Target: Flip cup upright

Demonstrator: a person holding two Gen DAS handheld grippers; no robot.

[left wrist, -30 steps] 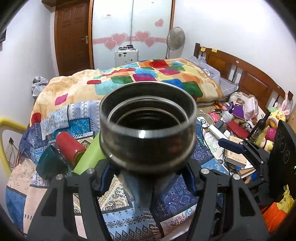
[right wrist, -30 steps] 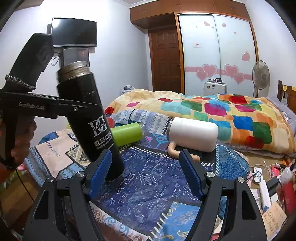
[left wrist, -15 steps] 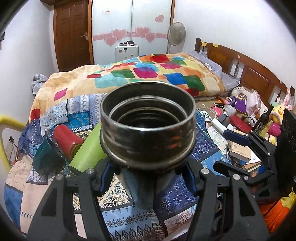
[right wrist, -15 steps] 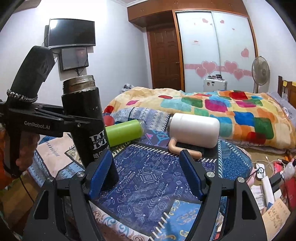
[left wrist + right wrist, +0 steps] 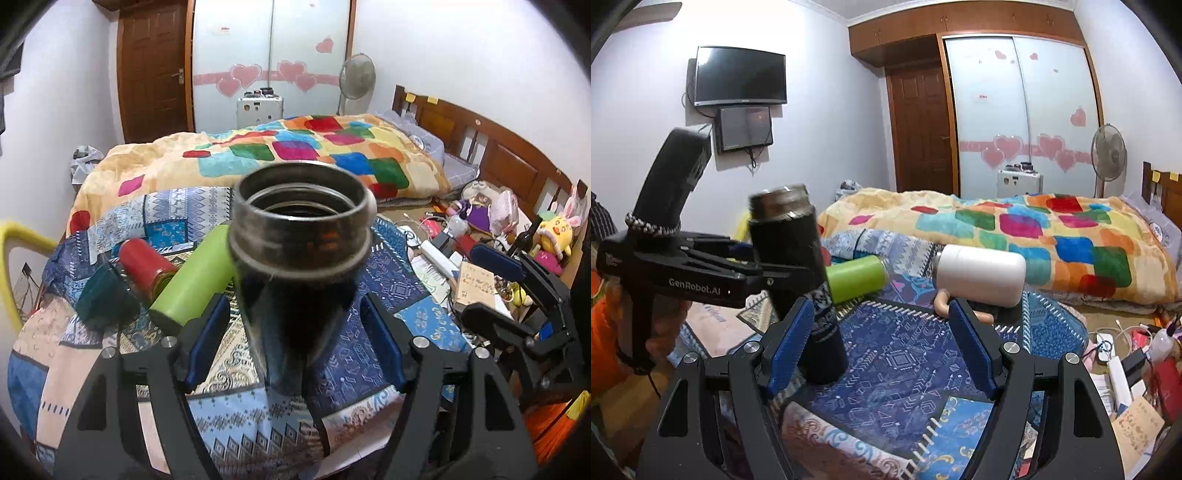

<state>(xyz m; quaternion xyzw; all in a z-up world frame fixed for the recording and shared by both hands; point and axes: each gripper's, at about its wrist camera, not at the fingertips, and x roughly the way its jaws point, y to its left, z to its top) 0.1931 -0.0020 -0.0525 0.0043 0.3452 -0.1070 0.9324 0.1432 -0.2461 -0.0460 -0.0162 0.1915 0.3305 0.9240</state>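
Note:
A tall black flask cup (image 5: 299, 273) with a steel threaded rim stands upright, open mouth up, on the patterned blue cloth (image 5: 905, 365). My left gripper (image 5: 293, 332) is open, its blue pads apart on either side of the cup's body and clear of it. In the right wrist view the same cup (image 5: 798, 273) leans slightly, with the left gripper (image 5: 701, 277) around its middle. My right gripper (image 5: 877, 347) is open and empty, low over the cloth to the right of the cup.
A green bottle (image 5: 192, 280), a red bottle (image 5: 147, 260) and a dark teal cup (image 5: 105, 297) lie on the cloth's left. A white jug (image 5: 982, 273) with a tan handle lies behind. A bed (image 5: 1015, 229) stands beyond; clutter (image 5: 480, 258) covers the floor.
My left gripper has opened and let go of the black cup, which now stands lower on the cloth. The right gripper has barely moved.

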